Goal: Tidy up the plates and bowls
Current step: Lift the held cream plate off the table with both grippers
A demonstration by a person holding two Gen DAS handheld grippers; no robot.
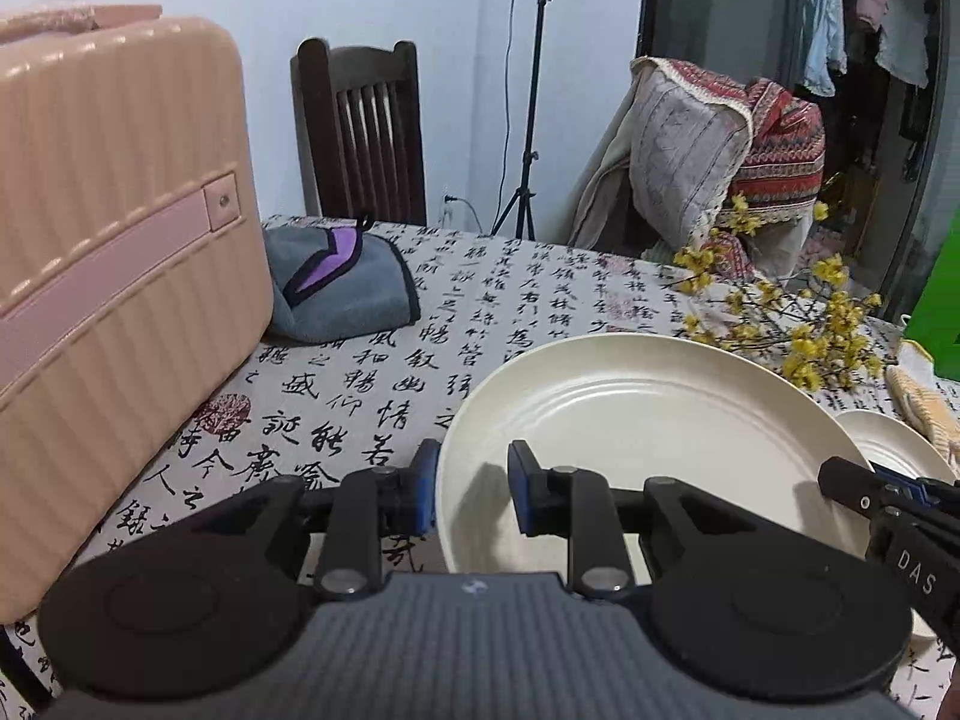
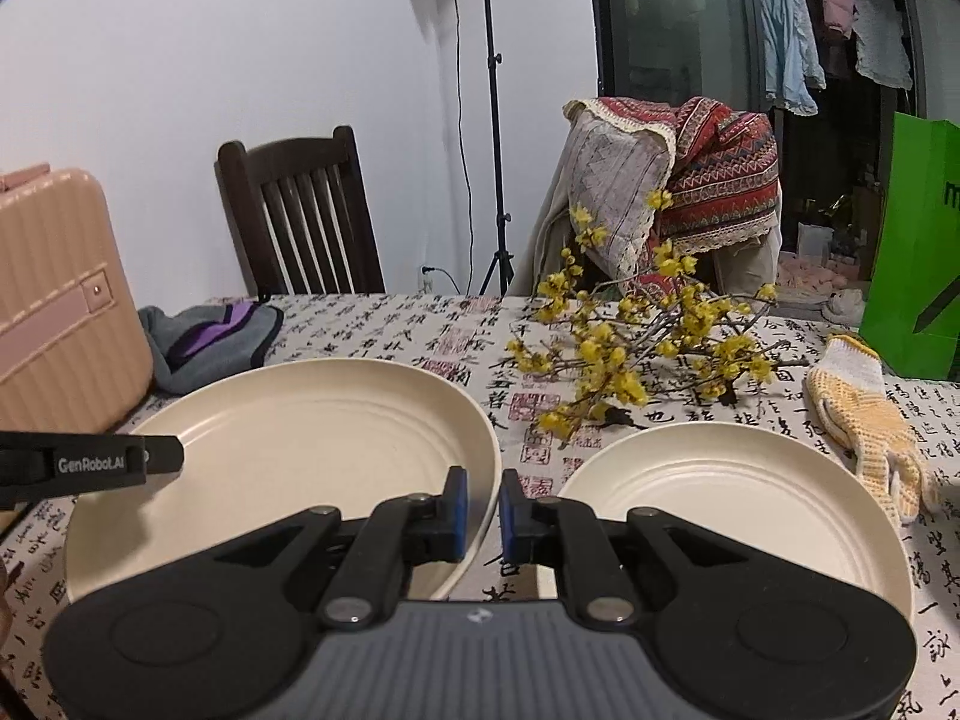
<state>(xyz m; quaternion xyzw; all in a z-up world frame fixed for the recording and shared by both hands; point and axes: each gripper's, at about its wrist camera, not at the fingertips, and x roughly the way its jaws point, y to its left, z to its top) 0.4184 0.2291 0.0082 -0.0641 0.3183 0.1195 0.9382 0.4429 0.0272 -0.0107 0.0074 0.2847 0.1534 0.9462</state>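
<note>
Both tools clamp the large cream plate [image 2: 288, 420] by opposite rims — left tool [image 1: 471, 489], right tool [image 2: 483, 516] — stiff, smooth, probably light, slip-prone.

Two cream plates are on the table: a large plate [image 2: 282, 420] at lower left of the right wrist view and a smaller plate [image 2: 720, 498] at lower right. There are two grippers, the left gripper [image 1: 471, 495] and the right gripper [image 2: 483, 513], each at bottom centre of its own view. One pink suitcase [image 1: 114, 276] stands at the left edge, with one grey and purple cloth [image 1: 342, 282] beside it. One branch of yellow flowers [image 2: 636, 348] lies at centre right, one knitted glove [image 2: 864, 414] at right, and one green bag [image 2: 918, 240] at the right edge. One wooden chair [image 2: 300, 216] and one light stand [image 2: 495, 120] are behind.
</note>
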